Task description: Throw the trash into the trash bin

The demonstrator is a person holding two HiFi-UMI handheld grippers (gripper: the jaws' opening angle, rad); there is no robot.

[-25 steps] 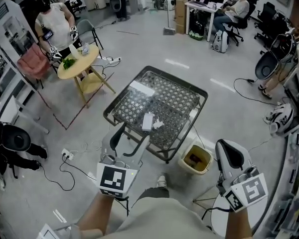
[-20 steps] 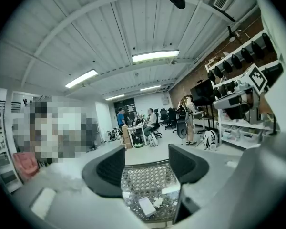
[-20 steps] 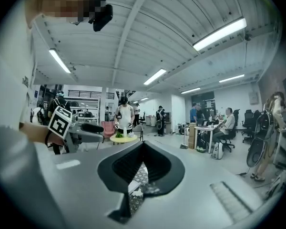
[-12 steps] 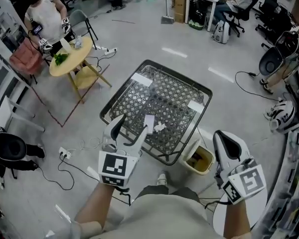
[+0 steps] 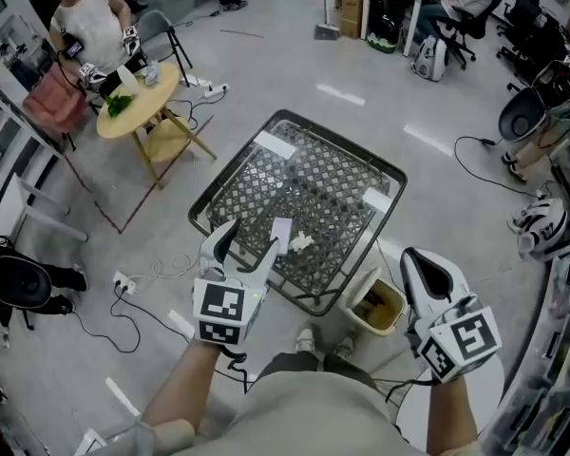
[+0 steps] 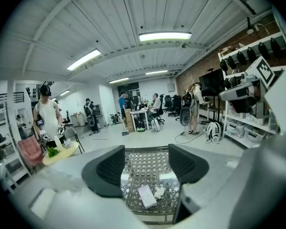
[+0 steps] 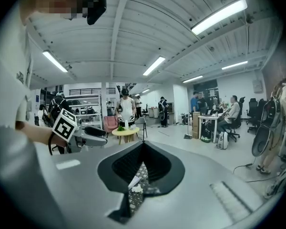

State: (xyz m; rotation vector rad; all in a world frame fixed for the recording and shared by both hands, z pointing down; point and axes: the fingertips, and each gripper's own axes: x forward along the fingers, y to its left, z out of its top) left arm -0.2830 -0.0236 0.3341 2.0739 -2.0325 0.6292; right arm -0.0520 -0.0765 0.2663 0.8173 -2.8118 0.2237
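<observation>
LEFT CLAW LINES UP ON THE TRASH. The left gripper [image 5: 256,242], jaws apart and empty, points down at the near edge of the mesh table [image 5: 342,140]. It is aimed at the trash, which lies on the mesh close to that edge: a flat white packet [image 5: 281,233] and a crumpled scrap of paper [image 5: 301,242] just beside it. In the left gripper view both pieces sit framed in the gap between the jaws. That looks like the set-up for a pick, though nothing is gripped yet.

The right gripper [image 5: 424,266] is closed on nothing and hangs off the table's near right corner, apparently kept out of the way. On the floor just under that corner stands the open trash bin [image 5: 354,309], so the carry should be short.

The table's rim runs between claw and trash and may call for a reach over it. White labels [image 5: 274,145] lie farther across the table top, clear of the likely path. Beyond the table's far left side a person [image 5: 90,27] works at a small round table [image 5: 147,112]. Cables [image 5: 138,297] trail over the floor to the mesh table's left.
</observation>
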